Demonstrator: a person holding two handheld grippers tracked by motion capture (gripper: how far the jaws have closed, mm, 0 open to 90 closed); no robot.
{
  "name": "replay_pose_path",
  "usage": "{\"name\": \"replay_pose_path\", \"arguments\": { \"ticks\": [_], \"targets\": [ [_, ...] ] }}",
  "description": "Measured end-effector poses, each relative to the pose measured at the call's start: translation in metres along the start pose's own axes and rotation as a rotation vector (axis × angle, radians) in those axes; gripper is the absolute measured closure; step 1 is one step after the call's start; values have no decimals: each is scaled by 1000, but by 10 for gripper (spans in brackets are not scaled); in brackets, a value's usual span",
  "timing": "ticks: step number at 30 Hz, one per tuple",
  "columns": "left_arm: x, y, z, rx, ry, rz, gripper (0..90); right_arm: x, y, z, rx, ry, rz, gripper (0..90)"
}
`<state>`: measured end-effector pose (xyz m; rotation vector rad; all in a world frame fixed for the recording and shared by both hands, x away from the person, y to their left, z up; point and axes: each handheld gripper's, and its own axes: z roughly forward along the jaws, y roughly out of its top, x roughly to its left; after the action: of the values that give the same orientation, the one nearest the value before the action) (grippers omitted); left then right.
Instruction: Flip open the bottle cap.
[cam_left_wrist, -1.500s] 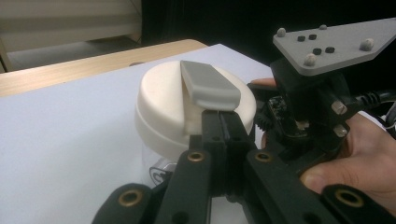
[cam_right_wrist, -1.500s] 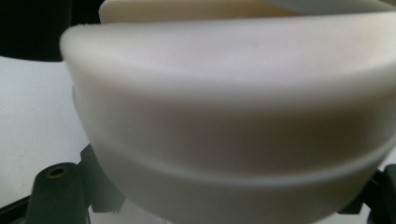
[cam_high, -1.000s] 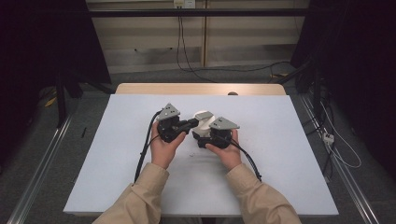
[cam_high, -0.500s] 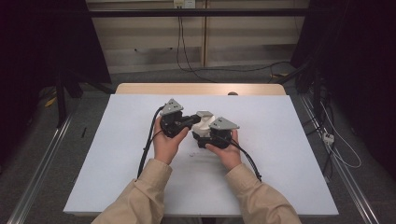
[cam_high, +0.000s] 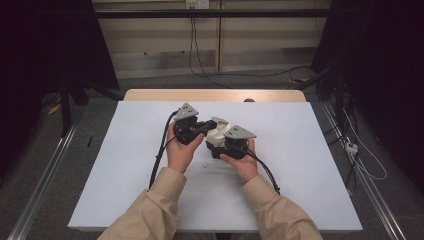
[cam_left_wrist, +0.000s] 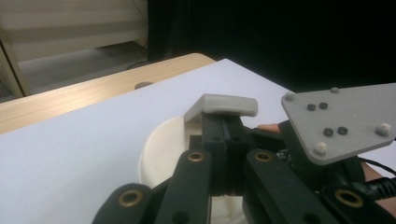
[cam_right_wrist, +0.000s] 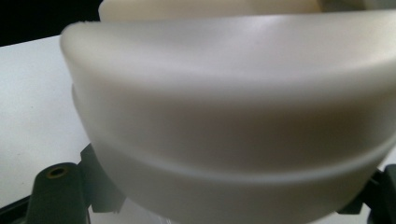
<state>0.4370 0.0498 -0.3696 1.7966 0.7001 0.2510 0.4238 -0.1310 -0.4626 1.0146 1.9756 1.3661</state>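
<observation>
I've got both grippers meeting near the table (cam_high: 125, 165) centre, w/ one cream-white round container (cam_high: 216, 134) between them. In the high view the left gripper (cam_high: 204, 126) sits at about 9 o'clock of the container, pointing toward 3 o'clock, and its tips reach the container's near side. The right gripper (cam_high: 220, 145) sits at roughly 5 o'clock of it, body pressed up close. Left gripper view gives what the high view can't: the left jaws are pressed together, no gap, w/ a grey tab (cam_left_wrist: 228, 104) sitting right at their tips and the container's cream rim (cam_left_wrist: 161, 149) curving just behind at 9 o'clock; I can't tell if the tab is pinched or merely touched. It also shows the right gripper's grey plate (cam_left_wrist: 343, 121) at 3 o'clock. Right gripper view puts the container's wall (cam_right_wrist: 233, 116) hard up against the lens, blurred; the jaws look narrow and clamped on it, tips hidden. Count: 2 grippers, 2 hands, 2 grey plates, 1 container, 1 tab, 1 table.
</observation>
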Motion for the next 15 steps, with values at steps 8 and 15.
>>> {"name": "replay_pose_path", "arguments": {
  "ticks": [8,15],
  "targets": [
    [0,2,3,3,3,4,900,0,0,0,0,-1,0,188],
    [1,6,5,-1,4,4,900,0,0,0,3,-1,0,188]
  ]
}}
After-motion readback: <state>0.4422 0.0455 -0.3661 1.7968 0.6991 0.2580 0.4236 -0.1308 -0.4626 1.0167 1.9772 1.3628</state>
